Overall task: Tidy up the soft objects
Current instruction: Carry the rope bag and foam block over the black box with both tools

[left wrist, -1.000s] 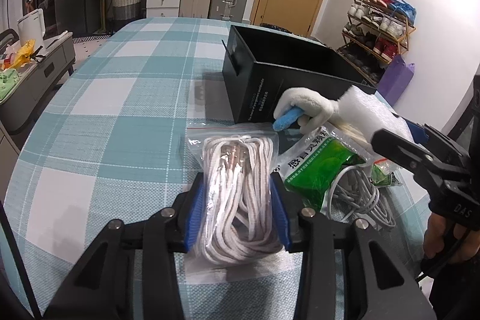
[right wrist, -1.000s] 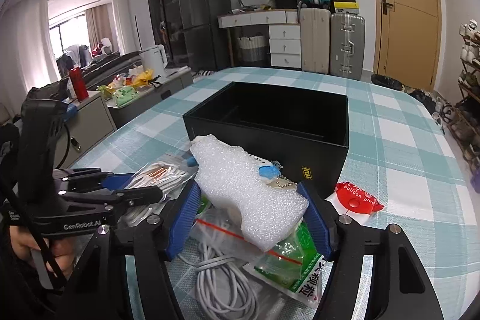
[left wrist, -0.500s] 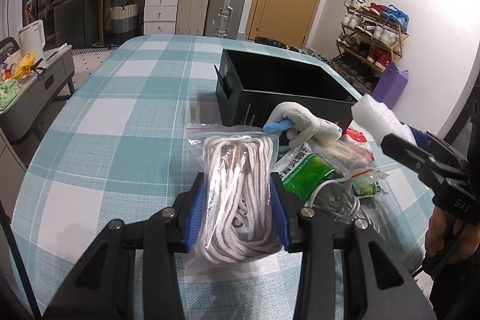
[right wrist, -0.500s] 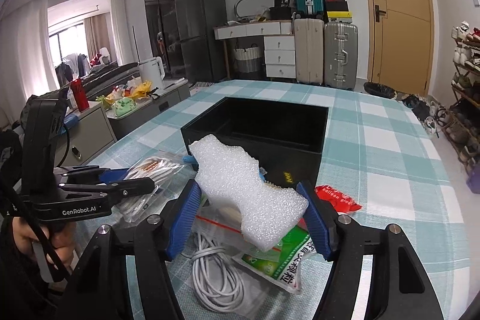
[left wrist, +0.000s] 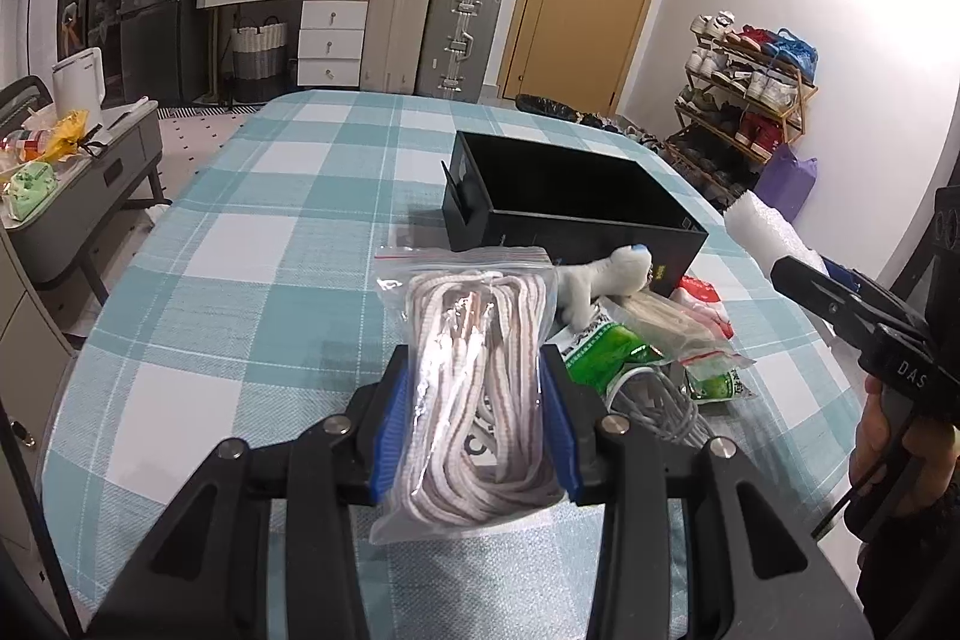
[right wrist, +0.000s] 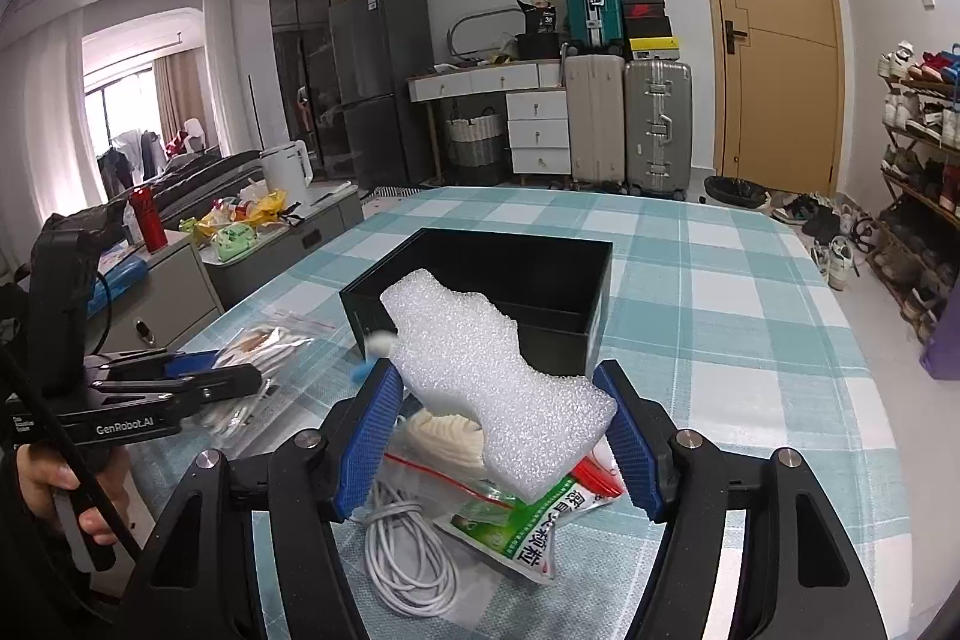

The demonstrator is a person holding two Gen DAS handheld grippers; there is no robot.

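Observation:
My left gripper [left wrist: 477, 400] is shut on a clear zip bag of coiled white rope [left wrist: 474, 388], lifted above the checked tablecloth. My right gripper [right wrist: 501, 421] is shut on a white foam block [right wrist: 492, 370], held above the pile; from the left wrist view the foam block [left wrist: 759, 235] shows at the right edge. An open black box [left wrist: 576, 214] stands just beyond, also in the right wrist view as the black box [right wrist: 528, 292]. Beside it lie a white plush toy [left wrist: 606, 280], a green packet [left wrist: 606, 352] and a grey cable [left wrist: 660, 406].
Under my right gripper lie a white cable coil [right wrist: 408, 562], a green packet [right wrist: 522, 526] and a red-sealed bag [left wrist: 699, 295]. Suitcases [left wrist: 432, 28] and a drawer unit stand past the table's far end; a shoe rack [left wrist: 744, 100] is on the right.
Both grippers have risen with their loads, and the table and box look further below. The plush toy, earlier just under the foam, now lies apart by the box.

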